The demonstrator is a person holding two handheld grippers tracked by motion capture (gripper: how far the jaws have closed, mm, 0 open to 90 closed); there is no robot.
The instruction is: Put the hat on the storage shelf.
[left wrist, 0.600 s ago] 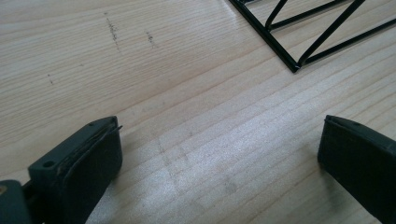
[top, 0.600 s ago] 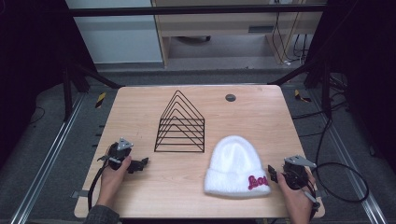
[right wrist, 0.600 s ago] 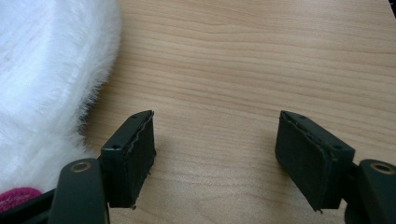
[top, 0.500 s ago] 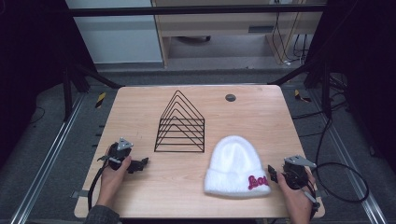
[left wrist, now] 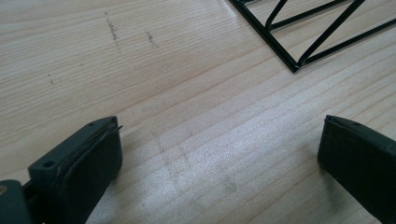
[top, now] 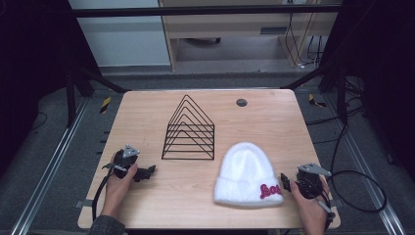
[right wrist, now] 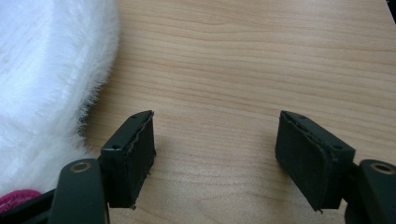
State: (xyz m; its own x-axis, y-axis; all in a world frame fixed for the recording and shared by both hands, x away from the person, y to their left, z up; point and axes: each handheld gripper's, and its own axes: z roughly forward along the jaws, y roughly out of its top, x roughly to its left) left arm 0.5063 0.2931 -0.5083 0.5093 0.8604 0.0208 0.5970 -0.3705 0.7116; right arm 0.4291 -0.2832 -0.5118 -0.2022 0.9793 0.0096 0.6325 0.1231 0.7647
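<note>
A white beanie (top: 248, 172) lies flat on the wooden table (top: 205, 196), toward the near right part of it, with its crown pointing away from the person and its folded cuff with red lettering along the near edge; its long axis therefore runs roughly front to back, tilted a little to the left. The right gripper (top: 285, 182) sits just beside the cuff's right end, low over the table, its 2 jaws spread wide with nothing between them. In the right gripper view the hat's fluffy edge (right wrist: 51, 84) lies to the left of the jaws, close to the left one but, as far as I can tell, not between them. The left gripper (top: 147, 172) rests well apart from the hat, at the near left of the table, jaws also spread and empty, pointing toward the near corner of a black wire rack (top: 189, 131) that stands between it and the far side. The right hand is clearly the nearer one; reaching the hat probably calls for a short shift leftward onto the cuff.
</note>
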